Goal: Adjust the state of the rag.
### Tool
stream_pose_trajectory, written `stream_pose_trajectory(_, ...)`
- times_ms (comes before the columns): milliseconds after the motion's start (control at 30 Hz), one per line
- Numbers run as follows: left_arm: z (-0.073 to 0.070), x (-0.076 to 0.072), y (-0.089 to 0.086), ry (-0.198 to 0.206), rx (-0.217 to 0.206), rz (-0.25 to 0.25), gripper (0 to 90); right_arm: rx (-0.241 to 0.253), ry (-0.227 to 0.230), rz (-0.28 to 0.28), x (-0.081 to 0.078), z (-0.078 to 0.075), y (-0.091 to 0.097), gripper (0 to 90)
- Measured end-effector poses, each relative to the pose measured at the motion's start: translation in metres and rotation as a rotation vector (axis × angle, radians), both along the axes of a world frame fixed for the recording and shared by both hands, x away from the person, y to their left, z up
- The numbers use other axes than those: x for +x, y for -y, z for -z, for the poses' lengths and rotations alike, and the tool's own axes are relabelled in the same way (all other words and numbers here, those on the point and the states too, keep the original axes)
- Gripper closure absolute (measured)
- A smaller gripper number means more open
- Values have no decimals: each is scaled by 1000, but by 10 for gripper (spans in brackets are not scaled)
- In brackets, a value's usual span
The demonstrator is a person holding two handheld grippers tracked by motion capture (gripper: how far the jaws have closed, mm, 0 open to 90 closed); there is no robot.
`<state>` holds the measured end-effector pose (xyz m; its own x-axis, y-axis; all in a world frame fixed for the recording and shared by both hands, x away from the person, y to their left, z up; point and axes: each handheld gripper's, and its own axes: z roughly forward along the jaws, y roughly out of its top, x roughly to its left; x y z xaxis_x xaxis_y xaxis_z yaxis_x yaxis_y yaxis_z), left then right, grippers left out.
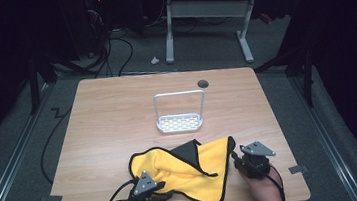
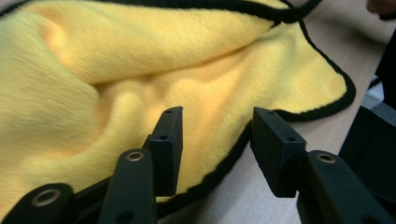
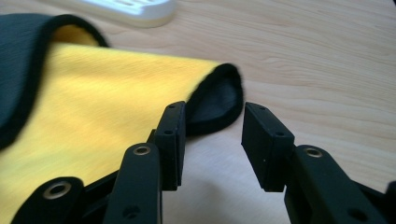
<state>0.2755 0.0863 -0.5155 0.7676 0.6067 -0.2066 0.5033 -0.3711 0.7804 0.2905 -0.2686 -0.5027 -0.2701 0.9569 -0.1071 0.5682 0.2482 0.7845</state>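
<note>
The yellow cloth (image 1: pixel 194 171) with black edging lies rumpled near the front edge of the wooden worktop (image 1: pixel 113 122), one corner folded over to show its dark underside. The left gripper (image 2: pixel 217 140) stands at its near left edge, fingers (image 2: pixel 169 144) apart, the black hem running between them unpinched; the right gripper (image 3: pixel 214 135) faces the cloth's right corner, fingers likewise spread and empty. Behind the cloth stands a white rack (image 1: pixel 179 111) with a tall wire handle.

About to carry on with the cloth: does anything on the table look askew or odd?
The yellow cloth lies rumpled, not flat: one corner is flipped over, showing its dark underside, and its near edge sits close to the table's front edge. The white rack stands upright, apart from it.
</note>
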Motion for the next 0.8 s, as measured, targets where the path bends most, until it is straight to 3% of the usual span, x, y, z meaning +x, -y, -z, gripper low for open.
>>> stream_pose_trajectory(133, -13, 21, -16, 40, -27, -70, 517, 13, -7, -60, -15, 5, -11, 592)
stream_pose_trajectory(267, -21, 56, -28, 86, 8, -152, 490, 30, -34, -126, -21, 8, -25, 590)
stream_pose_trajectory(300, -21, 63, -29, 85, 9, -161, 483, 29, -37, -140, -22, 8, -29, 588)
stream_pose_trajectory(367, -17, 81, -30, 70, 49, -188, 469, 29, -51, -176, -24, 9, -37, 588)
stream_pose_trajectory(467, -4, 93, -29, 26, 110, -218, 503, -17, -84, -198, -24, 16, -43, 604)
stream_pose_trajectory(600, 8, 85, -34, 17, 151, -224, 543, -34, -108, -174, -20, 22, -37, 620)
stream_pose_trajectory(700, 12, 71, -40, -1, 143, -211, 557, -46, -99, -131, -16, 23, -25, 627)
stream_pose_trajectory(733, 11, 63, -41, -7, 137, -202, 568, -62, -84, -83, -11, 23, -13, 632)
stream_pose_trajectory(800, 12, 47, -40, -19, 118, -175, 568, -73, -77, -60, -9, 23, -7, 633)
